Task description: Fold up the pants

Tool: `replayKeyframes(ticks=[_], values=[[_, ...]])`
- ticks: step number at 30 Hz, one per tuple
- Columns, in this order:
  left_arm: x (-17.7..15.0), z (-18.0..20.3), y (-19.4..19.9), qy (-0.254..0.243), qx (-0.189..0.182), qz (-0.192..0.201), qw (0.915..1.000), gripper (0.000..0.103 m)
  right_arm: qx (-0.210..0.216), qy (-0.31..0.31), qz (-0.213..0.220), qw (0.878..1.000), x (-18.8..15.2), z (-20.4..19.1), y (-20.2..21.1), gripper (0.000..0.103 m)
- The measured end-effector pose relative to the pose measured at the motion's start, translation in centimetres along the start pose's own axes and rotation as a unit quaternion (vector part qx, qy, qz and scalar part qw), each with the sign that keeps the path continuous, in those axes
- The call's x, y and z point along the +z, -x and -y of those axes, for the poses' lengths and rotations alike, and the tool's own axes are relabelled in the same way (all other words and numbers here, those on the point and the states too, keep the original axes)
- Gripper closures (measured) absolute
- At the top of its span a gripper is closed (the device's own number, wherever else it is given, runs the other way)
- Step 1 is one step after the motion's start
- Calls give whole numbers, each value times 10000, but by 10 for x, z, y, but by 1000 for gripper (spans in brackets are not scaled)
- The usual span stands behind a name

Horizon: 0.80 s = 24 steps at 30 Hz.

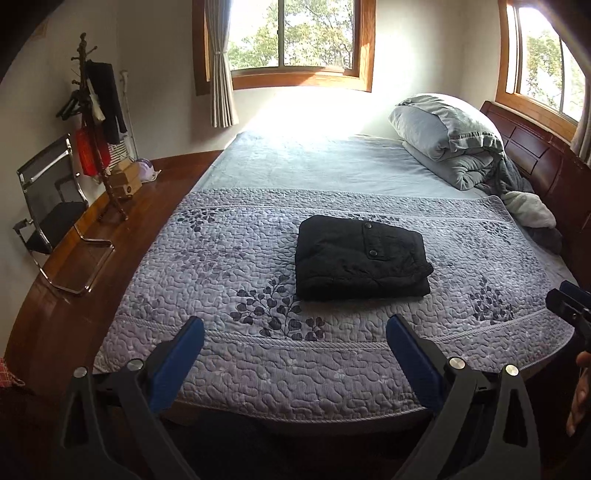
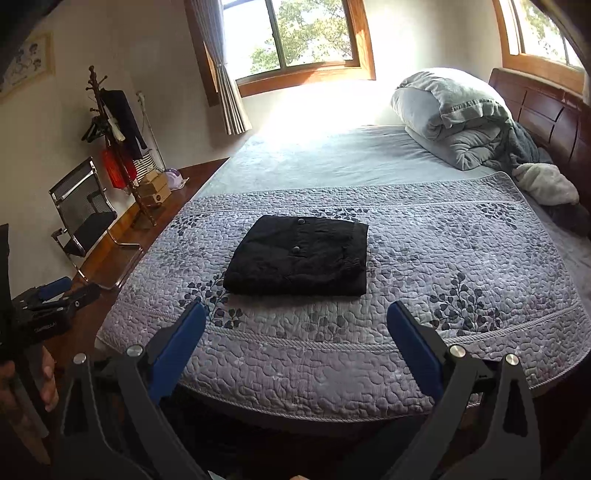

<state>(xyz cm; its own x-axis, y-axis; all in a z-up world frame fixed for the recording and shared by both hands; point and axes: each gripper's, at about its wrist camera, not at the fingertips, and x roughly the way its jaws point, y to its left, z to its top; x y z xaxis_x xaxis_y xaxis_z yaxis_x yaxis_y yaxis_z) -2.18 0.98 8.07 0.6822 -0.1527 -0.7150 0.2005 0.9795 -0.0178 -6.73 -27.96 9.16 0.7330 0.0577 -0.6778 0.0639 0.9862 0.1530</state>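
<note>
— Where are the pants [image 1: 360, 258] right now?

— I see them folded into a compact black bundle, lying on the quilted floral bedspread [image 1: 258, 354] near the middle of the bed. Two snap buttons show on the top layer. Nothing is touching them.

— And your left gripper [image 1: 295, 338]?

— I have it over the foot edge of the bed, short of the bundle. Its blue-padded fingers [image 1: 177, 365] are spread wide apart, with nothing between them.

— The right gripper [image 2: 297, 321]?

— Same story: I see its jaws wide apart and empty, also at the foot of the bed and apart from the pants. In its view the left gripper shows at the far left, with the person's hand [image 2: 48, 380] on its handle.

— What else is around?

— Stacked grey pillows [image 1: 443, 133] and rumpled blankets sit at the dark wooden headboard [image 1: 535, 162] on the right. To the left of the bed I see a wooden floor, a black chair [image 1: 51, 206] with a chrome frame, and a coat rack [image 1: 96, 122] hung with clothes. Bright daylight comes through the window [image 1: 291, 33] beyond the bed.
</note>
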Motion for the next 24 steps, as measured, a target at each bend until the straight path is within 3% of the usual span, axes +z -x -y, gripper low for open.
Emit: replayKeyframes(ticks=[9,11,15,24], values=[[5,-4,15,290,-662,214,9972,4,-91,-22,18,10000,-2,1,0,5],[7,-6,14,315,-466,252,9981,4,-103,-26,36,9999,-3,1,0,5],[7,-4,15,103,261,404,9988,4,-98,-46,40,9999,-4,1,-2,5],[7,-1,18,48,189,365,9991,4,-84,14,44,10000,-1,-3,-3,5]])
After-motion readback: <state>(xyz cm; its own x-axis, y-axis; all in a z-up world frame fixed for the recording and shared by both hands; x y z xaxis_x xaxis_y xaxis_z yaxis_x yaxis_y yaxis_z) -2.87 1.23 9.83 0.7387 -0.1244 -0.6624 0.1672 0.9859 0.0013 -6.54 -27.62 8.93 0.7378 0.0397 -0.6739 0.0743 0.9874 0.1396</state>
